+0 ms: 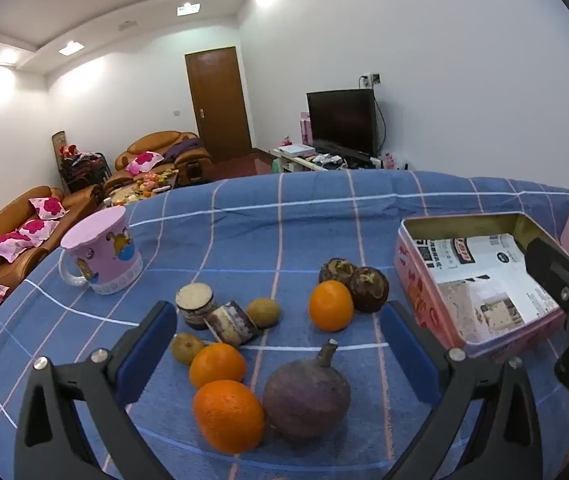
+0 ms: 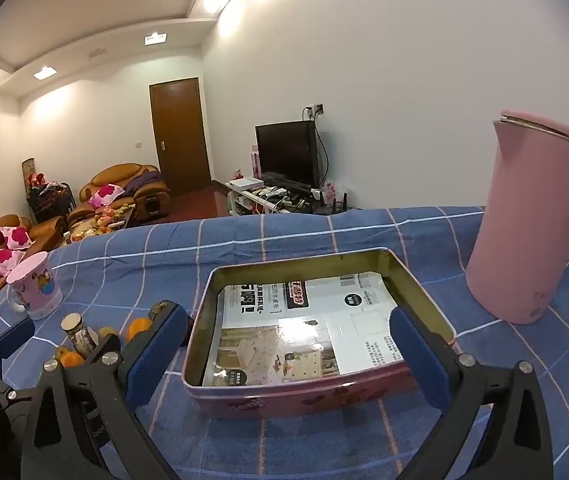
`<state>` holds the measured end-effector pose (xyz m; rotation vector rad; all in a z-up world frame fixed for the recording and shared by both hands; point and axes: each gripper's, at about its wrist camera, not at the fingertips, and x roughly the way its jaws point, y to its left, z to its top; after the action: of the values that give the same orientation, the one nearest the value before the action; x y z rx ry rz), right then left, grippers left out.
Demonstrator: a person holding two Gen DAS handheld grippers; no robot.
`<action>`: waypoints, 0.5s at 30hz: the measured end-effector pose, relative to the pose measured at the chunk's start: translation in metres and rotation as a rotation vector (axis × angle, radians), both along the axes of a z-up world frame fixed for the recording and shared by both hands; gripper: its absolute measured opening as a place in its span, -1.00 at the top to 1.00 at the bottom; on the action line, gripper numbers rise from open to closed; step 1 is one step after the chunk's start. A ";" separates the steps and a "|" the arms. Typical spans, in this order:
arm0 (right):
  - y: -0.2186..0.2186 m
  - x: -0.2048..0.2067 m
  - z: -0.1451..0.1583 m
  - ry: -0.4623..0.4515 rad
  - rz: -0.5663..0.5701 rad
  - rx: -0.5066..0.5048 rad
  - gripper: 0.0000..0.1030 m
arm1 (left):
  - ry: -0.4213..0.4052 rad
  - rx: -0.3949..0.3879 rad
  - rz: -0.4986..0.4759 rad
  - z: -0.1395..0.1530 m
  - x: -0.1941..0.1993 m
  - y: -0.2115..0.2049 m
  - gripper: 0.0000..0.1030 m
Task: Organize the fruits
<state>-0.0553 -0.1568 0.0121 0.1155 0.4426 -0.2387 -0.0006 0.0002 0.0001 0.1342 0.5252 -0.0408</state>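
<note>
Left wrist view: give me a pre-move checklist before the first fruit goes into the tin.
1. Left gripper open with nothing between its pads: ok.
2. Right gripper open and holding nothing: ok.
3. Pink tin uncovered, only printed paper inside: ok.
4. Nearest orange clear for a grasp: not ok, it touches the purple fruit and a second orange.
5. Far orange free of neighbours: not ok, it sits against two brown fruits.
6. Fruits sound enough to squeeze: cannot tell.
</note>
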 end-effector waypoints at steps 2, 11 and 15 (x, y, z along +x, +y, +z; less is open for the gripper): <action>-0.001 0.001 0.000 0.002 0.000 0.001 -0.98 | 0.006 -0.004 0.004 0.000 0.000 0.000 -1.00; -0.002 0.002 -0.003 0.009 -0.003 0.017 -0.98 | 0.010 -0.022 -0.010 -0.004 -0.002 -0.008 -1.00; -0.004 0.002 -0.003 0.007 -0.006 0.019 -0.98 | 0.014 -0.017 -0.027 0.000 -0.002 -0.003 -1.00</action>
<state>-0.0535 -0.1608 0.0091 0.1350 0.4519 -0.2408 -0.0021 -0.0033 0.0003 0.1245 0.5371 -0.0724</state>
